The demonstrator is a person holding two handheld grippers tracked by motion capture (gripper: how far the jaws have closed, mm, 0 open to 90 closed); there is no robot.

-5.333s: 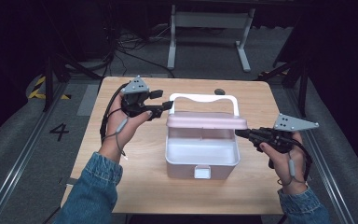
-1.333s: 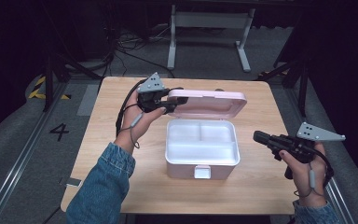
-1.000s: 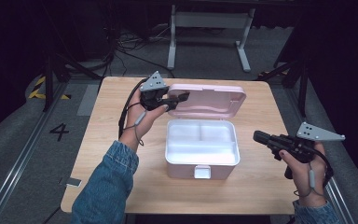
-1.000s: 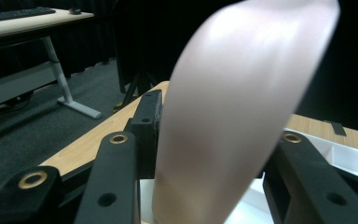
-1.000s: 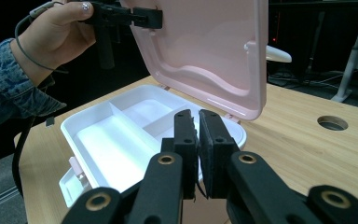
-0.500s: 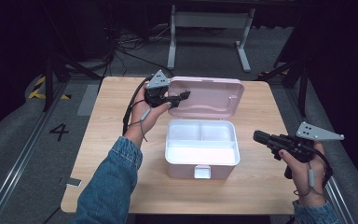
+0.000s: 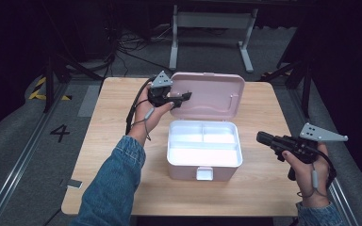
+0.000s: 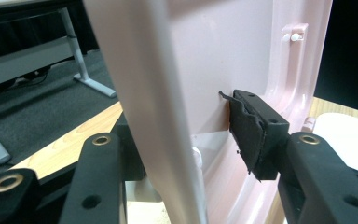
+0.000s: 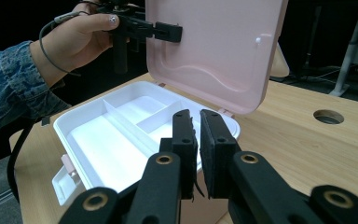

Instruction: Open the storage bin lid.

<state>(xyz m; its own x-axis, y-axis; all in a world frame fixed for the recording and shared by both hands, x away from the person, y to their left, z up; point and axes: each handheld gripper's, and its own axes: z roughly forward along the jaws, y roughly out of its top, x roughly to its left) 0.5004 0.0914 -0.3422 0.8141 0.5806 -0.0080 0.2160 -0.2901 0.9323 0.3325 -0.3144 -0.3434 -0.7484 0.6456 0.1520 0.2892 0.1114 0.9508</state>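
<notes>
High view, from the left: a denim sleeve (image 7: 115, 181) reaches up over the wooden table (image 7: 108, 136), and its hand carries the left gripper (image 7: 185, 97) at the left edge of the pink lid (image 7: 214, 94). That lid is swung up and tipped back toward the far side, hinged to the white compartment box (image 7: 204, 149) that sits near the middle of the table. In the left gripper view the lid's edge passes between the two black jaws; the jaws have just been opening, and the right pad (image 8: 251, 128) stands close to the lid's inner face, whether touching or just clear I cannot tell, while the other jaw sits behind the lid, so I cannot tell whether the lid is pinched. The box shows a long near compartment and smaller far ones, with a pink latch (image 7: 204, 173) on its near wall. To the right of the box, well apart from it, the right gripper (image 7: 262, 138) points left toward the box, level above the table. In the right gripper view its pads (image 9: 185, 133) are drawn together with a thin slit between and nothing held.
</notes>
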